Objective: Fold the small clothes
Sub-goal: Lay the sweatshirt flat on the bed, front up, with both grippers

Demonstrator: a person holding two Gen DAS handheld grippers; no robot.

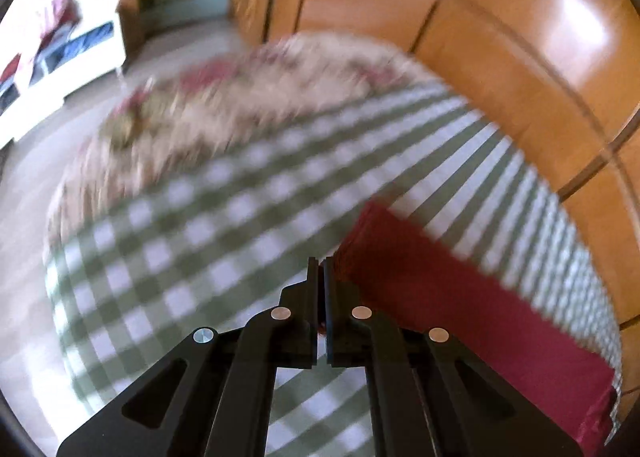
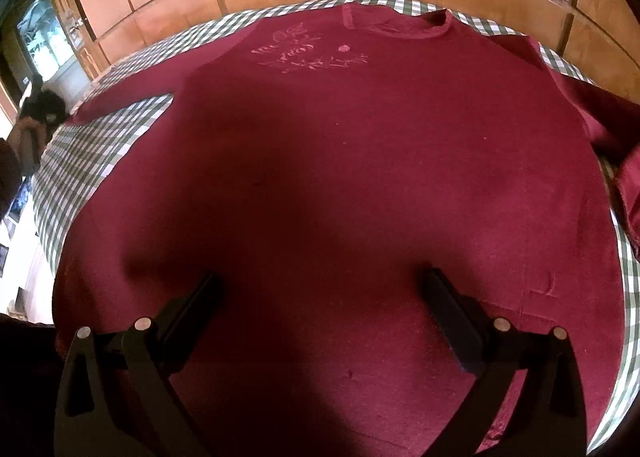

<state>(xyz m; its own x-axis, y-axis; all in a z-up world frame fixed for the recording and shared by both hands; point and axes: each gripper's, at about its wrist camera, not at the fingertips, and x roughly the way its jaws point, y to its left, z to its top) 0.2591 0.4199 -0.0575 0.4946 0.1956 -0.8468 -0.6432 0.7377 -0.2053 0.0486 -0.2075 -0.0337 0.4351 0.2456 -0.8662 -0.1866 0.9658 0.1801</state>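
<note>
Shown first, the left gripper (image 1: 321,269) has its jaws drawn together to a narrow slit, with a sliver of red just visible between them low down, so it appears clamped on an edge of the maroon shirt (image 1: 460,309); motion blur in this view prevents certainty about how much cloth is caught. From that pinch the garment runs away to the right and near side across the green-and-white checked cloth (image 1: 192,241), beyond which a floral bedcover (image 1: 224,109) and wooden panelling (image 1: 500,57) lie at the far side. The right gripper (image 2: 320,289) stands wide apart and empty, hovering over the lower body of the shirt (image 2: 340,161), which lies spread flat with its collar (image 2: 400,27) at the far edge and one sleeve (image 2: 592,105) bunched at the far right. Judged from its drape and shallow creases, the fabric is light, soft and limp: it will sag and slide rather than hold a shape, so it is best taken at hems, shoulder seams or sleeve ends, where doubled cloth gives the fingers something to bite. A pale pink printed motif (image 2: 308,51) sits on the chest near the collar; it looks like script or a floral design, but no word can be read.
</note>
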